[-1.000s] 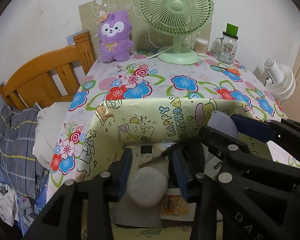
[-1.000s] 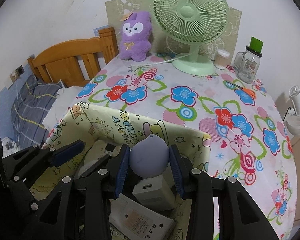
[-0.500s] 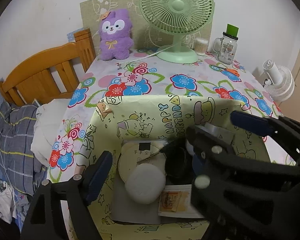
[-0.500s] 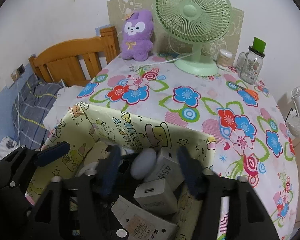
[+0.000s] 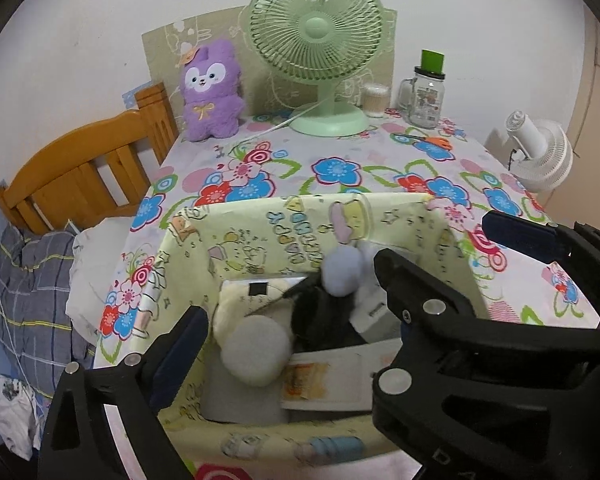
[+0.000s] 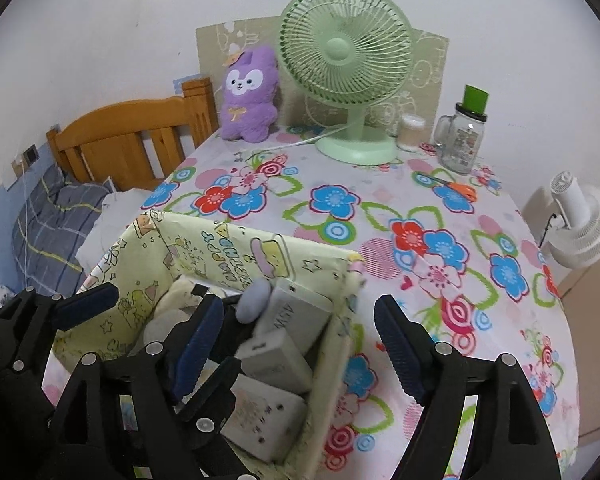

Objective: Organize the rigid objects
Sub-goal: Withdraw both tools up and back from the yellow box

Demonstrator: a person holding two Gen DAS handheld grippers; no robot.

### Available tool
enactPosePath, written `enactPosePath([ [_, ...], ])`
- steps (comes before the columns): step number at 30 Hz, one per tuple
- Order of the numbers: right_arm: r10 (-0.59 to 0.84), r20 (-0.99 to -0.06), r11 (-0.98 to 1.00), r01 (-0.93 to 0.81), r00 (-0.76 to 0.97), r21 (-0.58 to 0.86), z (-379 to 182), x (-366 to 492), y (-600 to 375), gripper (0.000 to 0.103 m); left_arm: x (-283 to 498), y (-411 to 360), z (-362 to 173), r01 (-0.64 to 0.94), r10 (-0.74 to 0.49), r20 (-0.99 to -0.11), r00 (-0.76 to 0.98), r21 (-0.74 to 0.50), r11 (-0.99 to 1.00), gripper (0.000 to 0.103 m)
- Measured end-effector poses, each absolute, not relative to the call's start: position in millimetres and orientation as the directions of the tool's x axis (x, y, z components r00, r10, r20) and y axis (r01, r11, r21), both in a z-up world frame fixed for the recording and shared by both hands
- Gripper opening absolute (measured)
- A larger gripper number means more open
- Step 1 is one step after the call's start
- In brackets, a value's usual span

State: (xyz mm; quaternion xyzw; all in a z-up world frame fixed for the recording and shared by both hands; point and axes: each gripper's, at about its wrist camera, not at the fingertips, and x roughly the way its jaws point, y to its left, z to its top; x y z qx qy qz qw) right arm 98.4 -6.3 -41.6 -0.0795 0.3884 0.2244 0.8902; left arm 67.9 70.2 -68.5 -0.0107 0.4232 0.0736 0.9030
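Note:
A yellow cartoon-print box (image 5: 284,220) (image 6: 204,248) sits at the near edge of the floral table. Inside lie a lavender rounded object (image 5: 342,270) (image 6: 254,300), a white round puck (image 5: 256,350), white chargers (image 6: 296,312) and a flat white power strip (image 6: 260,420). My left gripper (image 5: 296,336) is open above the box, holding nothing. My right gripper (image 6: 300,344) is open and empty over the box's right side; it also shows in the left wrist view (image 5: 460,308), crossing in front of the left gripper's right finger.
At the back of the table stand a green fan (image 6: 346,80), a purple plush (image 6: 250,92), a small jar (image 6: 412,132) and a glass mug jar (image 6: 466,136). Orange scissors (image 6: 458,188) lie near them. A wooden bed frame (image 6: 132,148) is left, a white fan (image 6: 580,224) right.
My right gripper opened and let the lavender object drop into the box. My left gripper opened off the white puck. Both pulled back and up.

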Motion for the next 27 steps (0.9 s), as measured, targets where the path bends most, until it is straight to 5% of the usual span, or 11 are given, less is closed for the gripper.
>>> enactPosePath([
  [27, 0.289, -0.683, 0.930, -0.366, 0.671, 0.035, -6.1, 63.0, -95.1, 0.091, 42.8, -0.6, -33.5, -0.093, 0.091, -0.702, 0.706, 0.034, 0.995, 0.103],
])
